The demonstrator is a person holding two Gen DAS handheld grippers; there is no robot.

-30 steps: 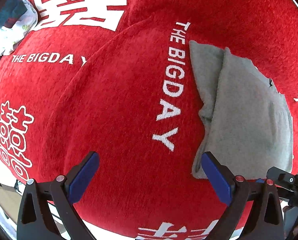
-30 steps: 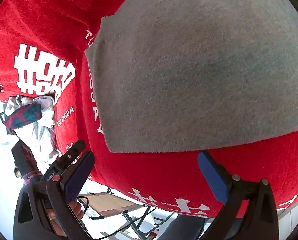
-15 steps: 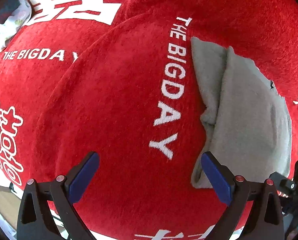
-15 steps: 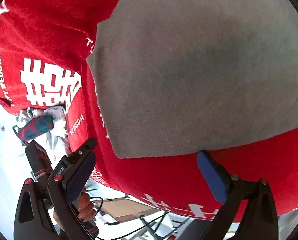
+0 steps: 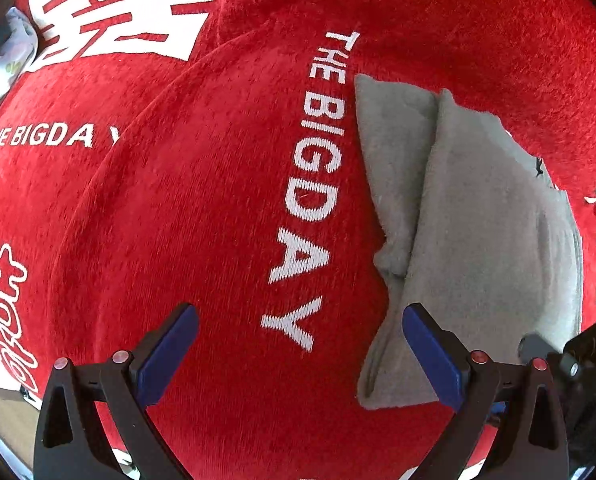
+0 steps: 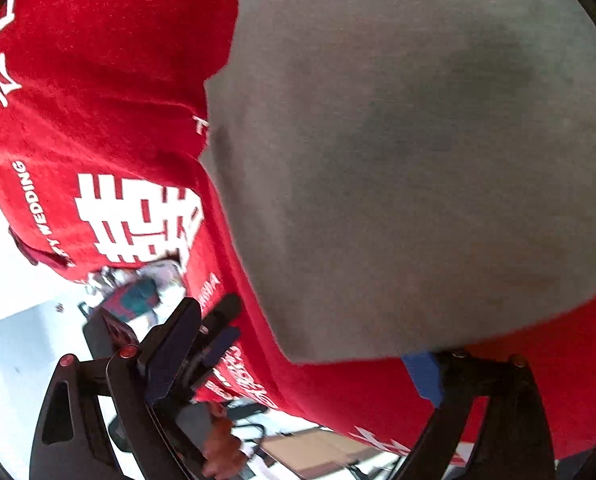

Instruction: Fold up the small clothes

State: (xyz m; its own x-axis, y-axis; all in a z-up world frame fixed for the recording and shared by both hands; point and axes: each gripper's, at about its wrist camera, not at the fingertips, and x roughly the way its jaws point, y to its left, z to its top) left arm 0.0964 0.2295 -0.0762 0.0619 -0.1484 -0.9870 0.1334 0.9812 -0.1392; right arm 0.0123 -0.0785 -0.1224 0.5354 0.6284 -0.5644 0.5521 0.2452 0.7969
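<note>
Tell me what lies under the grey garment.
The grey garment lies on a red cloth printed with white lettering. Whatever the red cloth covers beneath it cannot be seen.

Red cloth (image 5: 202, 208) w/ folded grey garment (image 5: 486, 240) on it.

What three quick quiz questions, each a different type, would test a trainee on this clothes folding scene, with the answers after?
1. True or false: the gray garment lies on the red cloth.
2. Multiple choice: the left gripper is A) shut on the gray garment, B) open with nothing between its fingers, C) shut on the red cloth.
3. Fill in: the white English lettering on the red cloth, running between the left gripper's fingers, reads THE ____.

Key: 1 true; 2 B; 3 BIGDAY.
</note>
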